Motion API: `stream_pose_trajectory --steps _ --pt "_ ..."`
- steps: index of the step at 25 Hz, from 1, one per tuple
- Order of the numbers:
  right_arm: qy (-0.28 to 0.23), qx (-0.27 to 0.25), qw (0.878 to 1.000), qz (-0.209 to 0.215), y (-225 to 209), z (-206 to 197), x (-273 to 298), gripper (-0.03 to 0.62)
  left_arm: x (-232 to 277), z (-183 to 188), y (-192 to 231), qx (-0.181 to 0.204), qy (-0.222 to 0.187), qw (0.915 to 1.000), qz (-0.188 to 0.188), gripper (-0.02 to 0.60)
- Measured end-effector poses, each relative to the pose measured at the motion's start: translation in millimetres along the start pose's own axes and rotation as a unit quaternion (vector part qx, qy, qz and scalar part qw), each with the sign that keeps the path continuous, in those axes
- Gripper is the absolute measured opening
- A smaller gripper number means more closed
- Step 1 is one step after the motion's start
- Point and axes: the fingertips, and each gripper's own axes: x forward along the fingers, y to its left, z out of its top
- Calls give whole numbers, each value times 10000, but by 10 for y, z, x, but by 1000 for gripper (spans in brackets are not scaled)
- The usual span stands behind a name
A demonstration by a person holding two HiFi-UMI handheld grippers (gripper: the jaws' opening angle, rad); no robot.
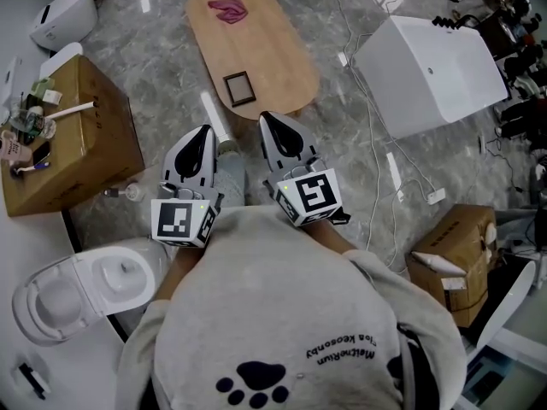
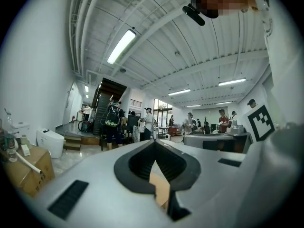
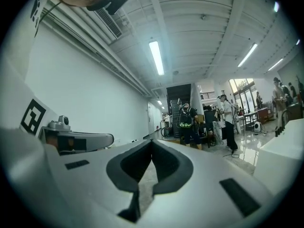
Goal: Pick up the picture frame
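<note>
Though only overhead — picture frame [image 1: 239,87] on table [image 1: 261,45]

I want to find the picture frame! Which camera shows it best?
The head view: the picture frame lies flat on the wooden table, seen whole from above. Both gripper views look out across the room and show none of it.

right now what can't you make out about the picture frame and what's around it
picture frame: head view only, too small to tell what it holds; neither gripper view shows it.
pink thing on the wooden table: too small to name.
clutter on the cardboard box: also too small.
</note>
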Motion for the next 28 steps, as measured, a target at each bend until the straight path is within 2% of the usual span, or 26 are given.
stream_pose_trajectory --steps 9,15,28 --pt "-60 -318 9994 -118 -180 135 192 8 324 54 88 -54 -106 9997 -231 8" --pt "147 -298 9991 -248 -402 16 510 8 678 -69 282 -187 97 9991 -354 8" --pt "409 -24 9976 -559 -940 -72 1639 8 1784 -84 995 -263 450 9954 -807 8"
